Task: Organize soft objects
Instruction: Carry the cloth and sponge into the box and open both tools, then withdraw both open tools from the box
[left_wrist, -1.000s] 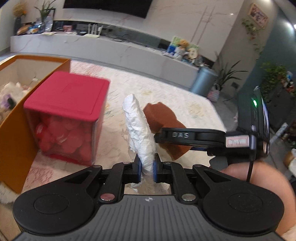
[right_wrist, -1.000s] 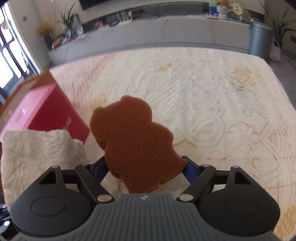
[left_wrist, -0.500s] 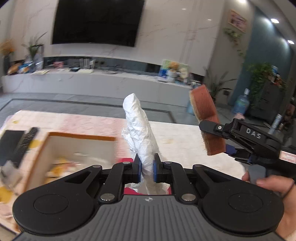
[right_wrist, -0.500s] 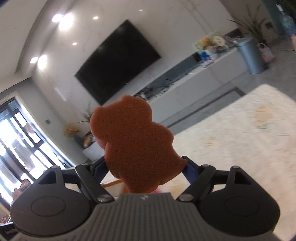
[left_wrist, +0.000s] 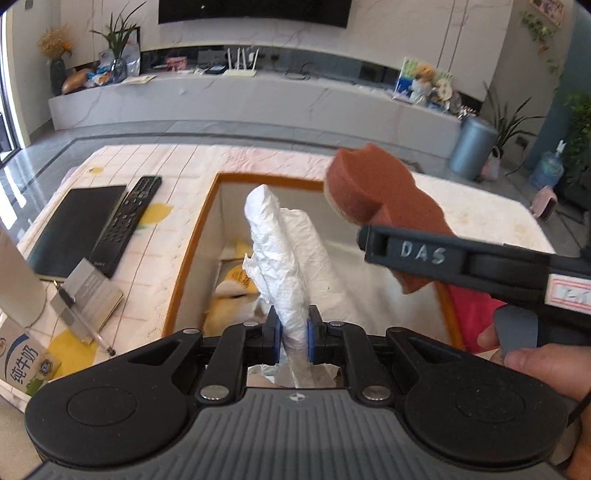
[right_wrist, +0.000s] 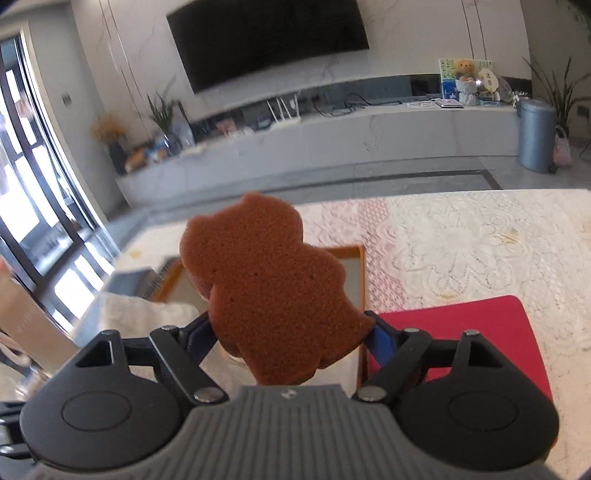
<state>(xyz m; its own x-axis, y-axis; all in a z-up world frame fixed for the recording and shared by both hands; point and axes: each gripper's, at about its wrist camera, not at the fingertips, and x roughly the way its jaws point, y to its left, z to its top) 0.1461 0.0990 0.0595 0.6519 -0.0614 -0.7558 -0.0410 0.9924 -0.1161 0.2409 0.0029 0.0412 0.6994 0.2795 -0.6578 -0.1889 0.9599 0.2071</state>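
Left tongs (left_wrist: 293, 334) easing apart around limp paper towel (left_wrist: 280, 254) | right tongs (right_wrist: 293, 328) pinching squashy sponge (right_wrist: 269, 291) edgewise, featherlight | box (left_wrist: 192, 240) below

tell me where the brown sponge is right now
The brown sponge is clamped in the right claw, held in the air above the orange-rimmed box, just right of the white paper roll in the left wrist view.
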